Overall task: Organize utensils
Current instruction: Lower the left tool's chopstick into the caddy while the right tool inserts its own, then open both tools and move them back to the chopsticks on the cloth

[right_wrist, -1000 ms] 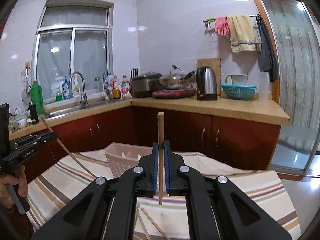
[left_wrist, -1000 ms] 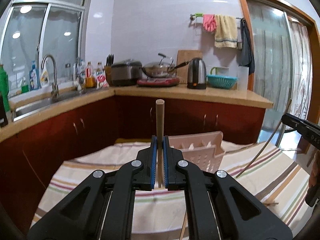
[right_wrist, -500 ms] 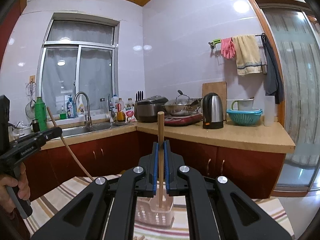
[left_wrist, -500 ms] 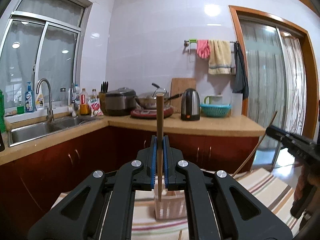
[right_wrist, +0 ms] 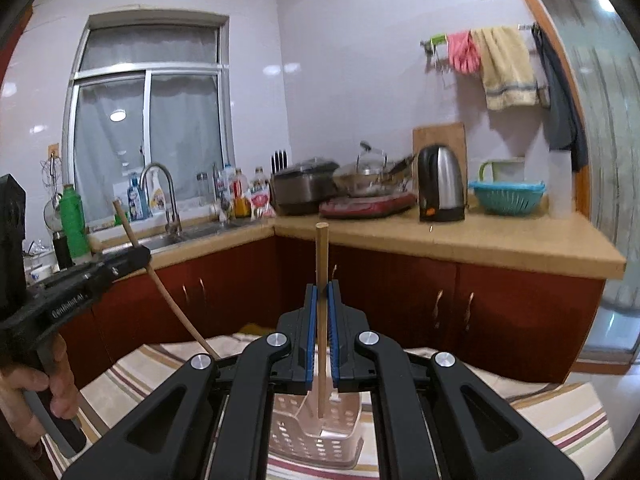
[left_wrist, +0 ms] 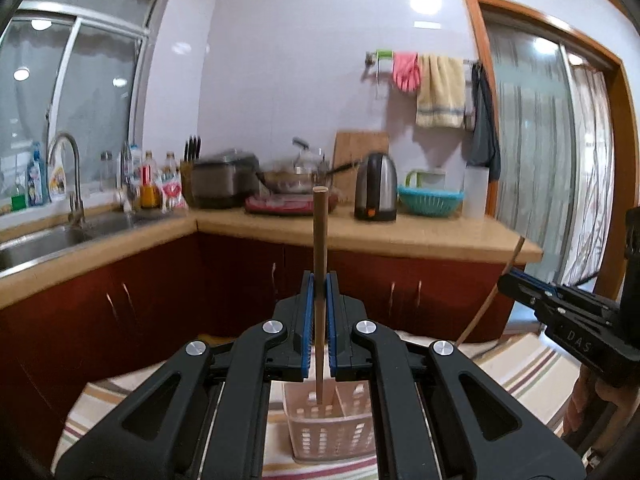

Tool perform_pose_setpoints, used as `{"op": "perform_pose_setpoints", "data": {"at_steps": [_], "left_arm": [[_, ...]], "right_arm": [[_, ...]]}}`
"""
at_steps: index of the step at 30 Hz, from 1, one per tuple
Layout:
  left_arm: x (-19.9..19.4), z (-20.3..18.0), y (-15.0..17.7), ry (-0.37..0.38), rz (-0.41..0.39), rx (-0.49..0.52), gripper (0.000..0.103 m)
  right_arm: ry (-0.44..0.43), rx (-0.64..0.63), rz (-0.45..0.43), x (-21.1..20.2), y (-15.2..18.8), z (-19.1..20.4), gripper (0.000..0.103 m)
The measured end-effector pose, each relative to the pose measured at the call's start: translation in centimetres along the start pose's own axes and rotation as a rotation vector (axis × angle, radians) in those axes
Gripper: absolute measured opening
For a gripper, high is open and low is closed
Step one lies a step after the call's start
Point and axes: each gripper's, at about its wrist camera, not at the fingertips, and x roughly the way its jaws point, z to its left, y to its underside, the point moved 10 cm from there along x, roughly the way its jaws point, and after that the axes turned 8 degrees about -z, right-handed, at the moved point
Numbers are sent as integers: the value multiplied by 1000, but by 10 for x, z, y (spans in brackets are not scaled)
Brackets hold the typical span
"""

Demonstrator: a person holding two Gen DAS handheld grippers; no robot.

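Observation:
My left gripper [left_wrist: 319, 280] is shut on a wooden chopstick [left_wrist: 320, 240] held upright, its lower tip over a pink slotted utensil basket [left_wrist: 332, 428] on the striped tablecloth. My right gripper [right_wrist: 322, 290] is shut on another upright chopstick [right_wrist: 321, 264], its lower tip over the same basket [right_wrist: 316, 432]. Each gripper shows in the other's view: the right one at the right edge [left_wrist: 568, 320], the left one at the left edge [right_wrist: 80, 284], each with its chopstick slanting down.
A striped cloth [right_wrist: 552, 420] covers the table. Behind stand red cabinets and a counter [left_wrist: 400, 236] with a sink, a kettle [left_wrist: 376, 188], a wok, a rice cooker and a teal colander. A glass door is at the right.
Both grippers have tilted and moved so that the basket now sits under the chopstick tips. It was ahead and off to the side a second ago. Both stay shut on their chopsticks.

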Motion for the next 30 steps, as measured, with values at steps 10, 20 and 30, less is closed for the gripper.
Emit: {"op": "perform_pose_setpoints", "data": {"at_steps": [10, 20, 30], "left_arm": [[42, 15, 78, -12, 157, -38, 6], [45, 30, 84, -44, 169, -73, 54], [-7, 26, 86, -73, 163, -53, 79]], "right_arm": [[-2, 40, 113, 28, 54, -6, 6], [32, 74, 110, 30, 56, -24, 51], [106, 63, 134, -18, 63, -48, 68]]}}
